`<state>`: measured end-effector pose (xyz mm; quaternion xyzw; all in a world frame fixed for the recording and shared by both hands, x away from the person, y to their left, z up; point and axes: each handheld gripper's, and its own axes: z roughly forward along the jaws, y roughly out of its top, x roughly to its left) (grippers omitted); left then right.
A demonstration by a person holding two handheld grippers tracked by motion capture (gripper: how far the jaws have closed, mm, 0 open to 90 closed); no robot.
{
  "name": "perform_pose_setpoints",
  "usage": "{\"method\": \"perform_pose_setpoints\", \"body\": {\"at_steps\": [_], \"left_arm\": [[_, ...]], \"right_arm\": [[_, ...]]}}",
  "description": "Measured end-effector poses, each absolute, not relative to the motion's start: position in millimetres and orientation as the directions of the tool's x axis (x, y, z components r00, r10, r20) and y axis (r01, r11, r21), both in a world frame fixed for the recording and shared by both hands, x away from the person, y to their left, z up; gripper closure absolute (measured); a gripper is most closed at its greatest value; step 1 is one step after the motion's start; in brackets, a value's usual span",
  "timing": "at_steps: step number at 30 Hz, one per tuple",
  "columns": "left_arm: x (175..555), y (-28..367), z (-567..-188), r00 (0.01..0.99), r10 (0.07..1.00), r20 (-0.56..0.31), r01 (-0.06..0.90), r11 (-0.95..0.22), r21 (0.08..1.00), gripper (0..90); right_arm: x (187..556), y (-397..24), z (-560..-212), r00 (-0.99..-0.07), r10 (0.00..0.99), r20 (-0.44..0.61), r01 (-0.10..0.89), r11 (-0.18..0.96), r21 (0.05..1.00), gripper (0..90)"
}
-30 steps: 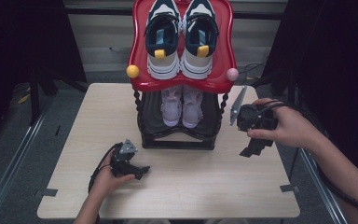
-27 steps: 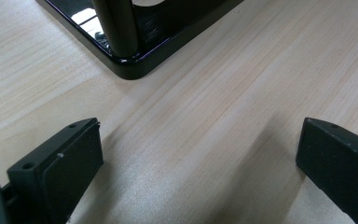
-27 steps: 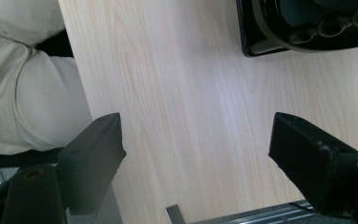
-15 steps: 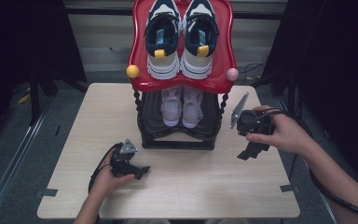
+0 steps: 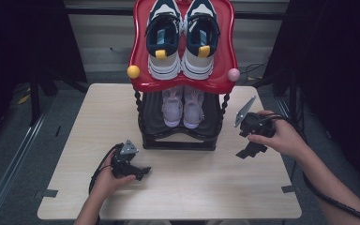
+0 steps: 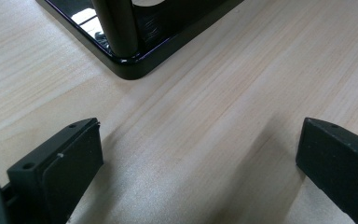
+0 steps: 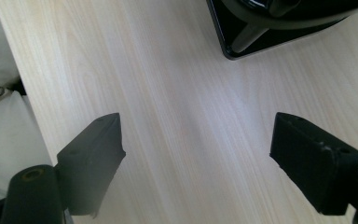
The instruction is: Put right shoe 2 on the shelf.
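Observation:
A two-tier shoe rack (image 5: 180, 138) stands at the table's middle back, with a red top shelf (image 5: 183, 82) and a black lower shelf. A pair of navy, white and grey sneakers (image 5: 183, 40) lies on the red shelf. A pair of pale lilac shoes (image 5: 183, 107) sits on the lower shelf. My left gripper (image 5: 143, 172) rests low on the table in front of the rack's left corner, open and empty. My right gripper (image 5: 247, 151) hovers to the right of the rack, pointing down, open and empty. The rack's black base corner (image 6: 130, 67) lies ahead of the left jaws, and its other corner (image 7: 242, 46) beyond the right jaws.
The wooden table (image 5: 178, 192) has bare room in front of the rack and along both sides. A yellow knob (image 5: 133, 71) and a pink knob (image 5: 234, 74) stick out at the red shelf's front corners. Dark curtains surround the table. Cables trail from both grippers.
My right gripper has come down and toward the front beside the rack, turning to point at the table. The left gripper has stayed put.

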<state>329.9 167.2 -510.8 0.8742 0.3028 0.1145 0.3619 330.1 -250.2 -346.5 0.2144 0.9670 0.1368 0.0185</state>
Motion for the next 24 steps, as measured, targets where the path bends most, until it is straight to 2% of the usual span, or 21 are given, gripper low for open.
{"method": "perform_pose_setpoints", "body": {"at_steps": [24], "left_arm": [[330,167,-511,0.792,0.611,-0.021,0.448,-0.557,0.699,0.1]], "right_arm": [[334,-266,-411,-0.847,0.530,0.049,0.515,0.793,0.327,15.5]]}}
